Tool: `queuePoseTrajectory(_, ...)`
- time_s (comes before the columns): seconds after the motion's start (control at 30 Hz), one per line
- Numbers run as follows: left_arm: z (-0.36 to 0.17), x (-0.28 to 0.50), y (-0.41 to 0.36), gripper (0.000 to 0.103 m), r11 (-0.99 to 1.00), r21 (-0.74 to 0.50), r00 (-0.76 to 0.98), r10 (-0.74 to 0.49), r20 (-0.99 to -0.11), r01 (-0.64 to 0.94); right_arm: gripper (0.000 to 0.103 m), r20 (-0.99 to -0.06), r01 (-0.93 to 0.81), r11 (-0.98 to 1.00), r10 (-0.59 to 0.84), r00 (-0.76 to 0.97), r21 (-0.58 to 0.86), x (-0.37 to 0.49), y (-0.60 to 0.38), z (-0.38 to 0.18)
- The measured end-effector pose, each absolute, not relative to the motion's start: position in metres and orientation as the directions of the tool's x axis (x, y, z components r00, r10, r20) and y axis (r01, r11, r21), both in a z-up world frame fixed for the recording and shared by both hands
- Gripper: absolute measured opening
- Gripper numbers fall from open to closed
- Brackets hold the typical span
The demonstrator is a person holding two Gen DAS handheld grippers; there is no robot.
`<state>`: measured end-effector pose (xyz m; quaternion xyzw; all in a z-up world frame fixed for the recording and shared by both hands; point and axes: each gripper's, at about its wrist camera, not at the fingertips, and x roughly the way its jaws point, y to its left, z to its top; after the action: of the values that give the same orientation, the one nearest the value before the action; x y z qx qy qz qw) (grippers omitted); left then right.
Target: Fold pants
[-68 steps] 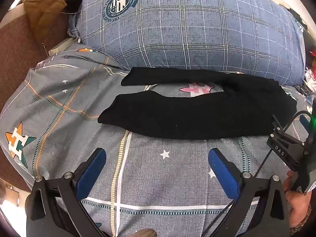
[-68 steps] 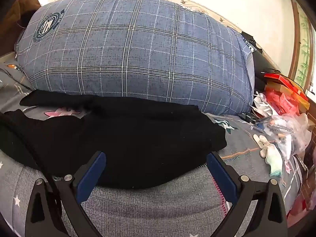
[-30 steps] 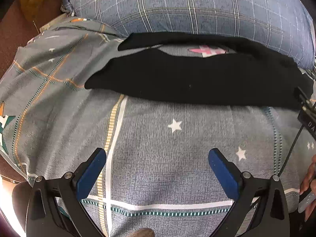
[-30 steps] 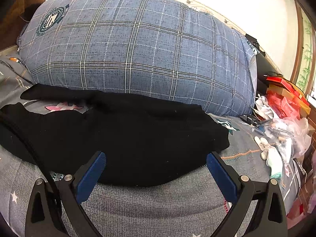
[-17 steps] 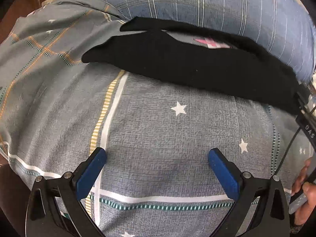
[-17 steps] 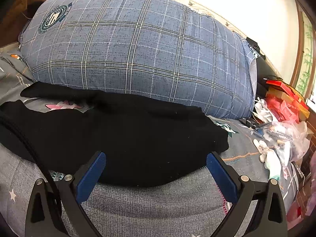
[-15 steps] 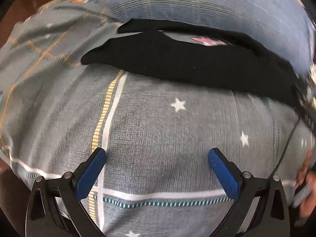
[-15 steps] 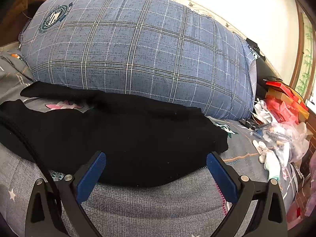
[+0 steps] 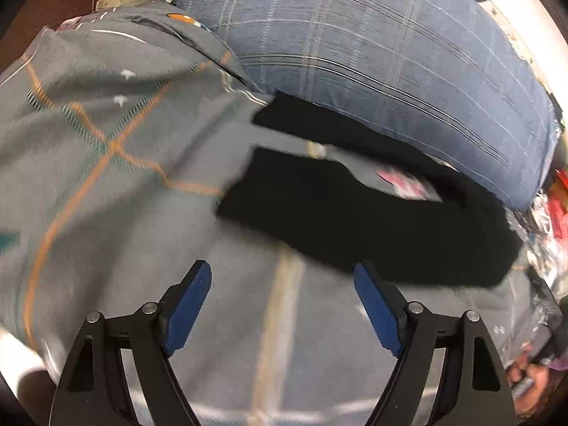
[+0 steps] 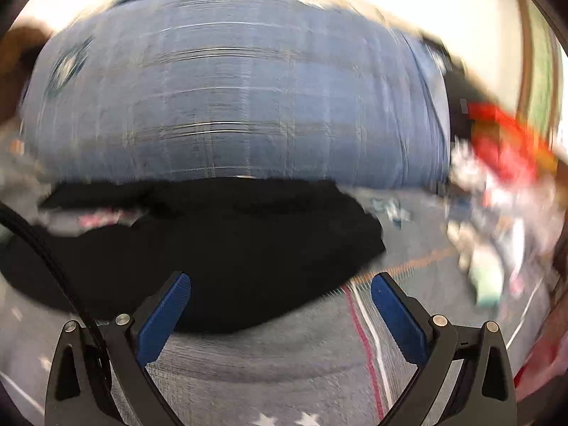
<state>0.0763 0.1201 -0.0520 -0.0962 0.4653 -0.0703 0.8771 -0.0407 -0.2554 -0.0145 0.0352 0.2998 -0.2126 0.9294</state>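
Blue-padded jaws are standing wide apart on both tools, gripping nothing. The left gripper [image 9: 282, 296] is hovering over grey bedding [image 9: 106, 195], its right pad just at the near edge of the black pants [image 9: 372, 220], which are lying flat across the centre of the frame, below the checked pillow [image 9: 390, 53]. The right gripper [image 10: 280, 301] is hanging over the waist end [image 10: 213, 248]. Folding has not started, seemingly; next, each tool needs to close on an edge.

bed: grey star sheet [image 9: 106, 184] | pillow: blue plaid [image 9: 390, 64]
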Motion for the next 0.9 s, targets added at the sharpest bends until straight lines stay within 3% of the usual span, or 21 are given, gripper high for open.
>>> queuePoseTrajectory(0.13,-0.075,0.113,0.139,0.082,0.96,-0.278,0.498,-0.256,-0.829,0.03,0.103,-0.66,0.453,0.87,-0.225,0.717,0.195,-0.048,-0.319,-0.02)
queuePoseTrajectory(0.3,-0.089,0.134,0.143,0.082,0.93,-0.367,0.474,-0.339,-0.813,0.036,0.102,-0.679,0.456,0.776,-0.049,0.733,0.436,-0.038,-0.362,-0.037)
queuePoseTrajectory(0.47,-0.089,0.148,0.115,0.081,0.928,-0.356,0.442,-0.368,-0.818,0.114,0.101,-0.7,0.497,0.75,-0.062,0.711,0.438,-0.009,-0.375,-0.047)
queuePoseTrajectory(0.5,-0.089,0.15,0.109,0.068,0.936,-0.329,0.444,-0.35,-0.825,0.125,0.101,-0.707,0.507,0.746,-0.068,0.704,0.433,-0.001,-0.376,-0.049)
queuePoseTrajectory(0.53,-0.088,0.152,0.101,0.041,0.95,-0.282,0.451,-0.312,-0.836,0.133,0.101,-0.709,0.517,0.747,-0.087,0.7,0.418,0.005,-0.376,-0.049)
queuePoseTrajectory(0.57,-0.088,0.153,0.099,0.023,0.959,-0.254,0.458,-0.283,-0.843,0.126,0.1,-0.716,0.531,0.752,-0.116,0.689,0.389,0.014,-0.374,-0.047)
queuePoseTrajectory(0.6,-0.088,0.154,0.098,0.008,0.956,-0.268,0.449,-0.292,-0.845,0.118,0.092,-0.721,0.537,0.755,-0.126,0.681,0.375,0.02,-0.375,-0.047)
queuePoseTrajectory(0.63,-0.088,0.155,0.1,0.005,0.951,-0.291,0.447,-0.305,-0.841,0.103,0.082,-0.73,0.546,0.757,-0.137,0.669,0.358,0.027,-0.374,-0.046)
queuePoseTrajectory(0.7,-0.086,0.153,0.105,0.005,0.947,-0.312,0.444,-0.313,-0.84,0.076,0.032,-0.755,0.571,0.759,-0.166,0.634,0.313,0.038,-0.375,-0.046)
queuePoseTrajectory(0.77,-0.082,0.148,0.108,0.005,0.945,-0.32,0.44,-0.315,-0.841,0.064,0.022,-0.753,0.563,0.748,-0.131,0.645,0.352,0.038,-0.375,-0.043)
queuePoseTrajectory(0.9,-0.069,0.133,0.115,0.005,0.948,-0.314,0.456,-0.306,-0.835,0.062,0.02,-0.715,0.532,0.774,-0.152,0.682,0.343,0.019,-0.36,-0.017)
